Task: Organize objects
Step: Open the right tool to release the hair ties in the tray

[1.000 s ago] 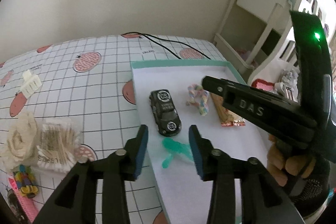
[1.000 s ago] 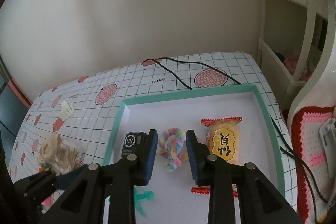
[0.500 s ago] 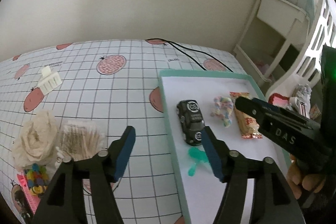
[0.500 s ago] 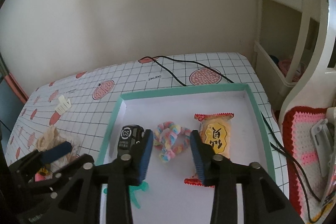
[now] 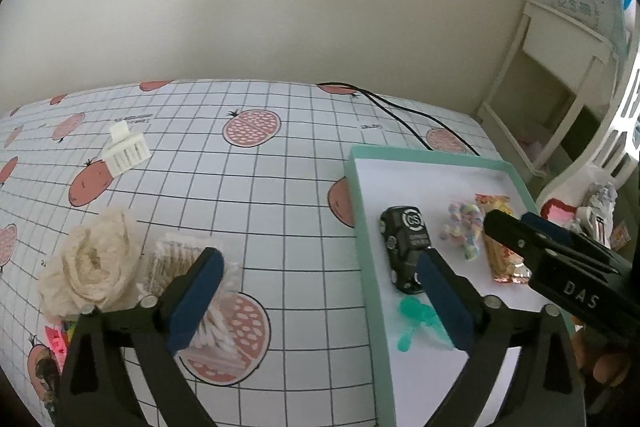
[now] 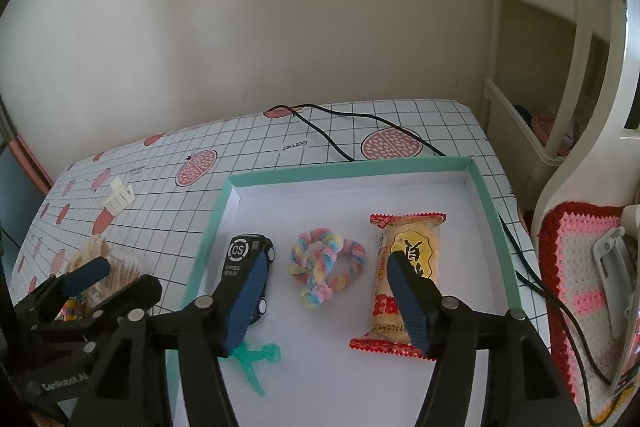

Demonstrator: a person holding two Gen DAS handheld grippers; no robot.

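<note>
The teal-rimmed tray (image 6: 490, 211) sits at the right side of the table (image 5: 248, 195), and 4 things already lie on its white floor. The black toy car (image 6: 250, 269) is along the tray's left edge. The pastel braided loop (image 6: 326, 267) is in the middle, and the yellow snack packet (image 6: 404, 279) is to its right. The small green plastic figure (image 6: 256, 359) is near the tray's front left corner. All 4 lie apart from one another.

Several things are left on the tablecloth near the table's left edge. The white hair clip (image 5: 126, 151) lies alone toward the back. The cream fabric flower (image 5: 94, 259) touches the clear packet of cotton swabs (image 5: 192, 267) at the front. Some small bright items (image 5: 58, 337) are half hidden under the flower, too covered to identify.

The left gripper (image 5: 316, 301) is spread wide and holds nothing, hovering over the cloth with one finger in front of the swab packet. The right gripper (image 6: 324, 303) is also apart and empty above the tray, framing the braided loop.

By my judgement the task is roughly half done. The clip, flower, swabs and hidden bits seem to be what remains, and the swab packet looks like the nearest candidate for the left gripper.
</note>
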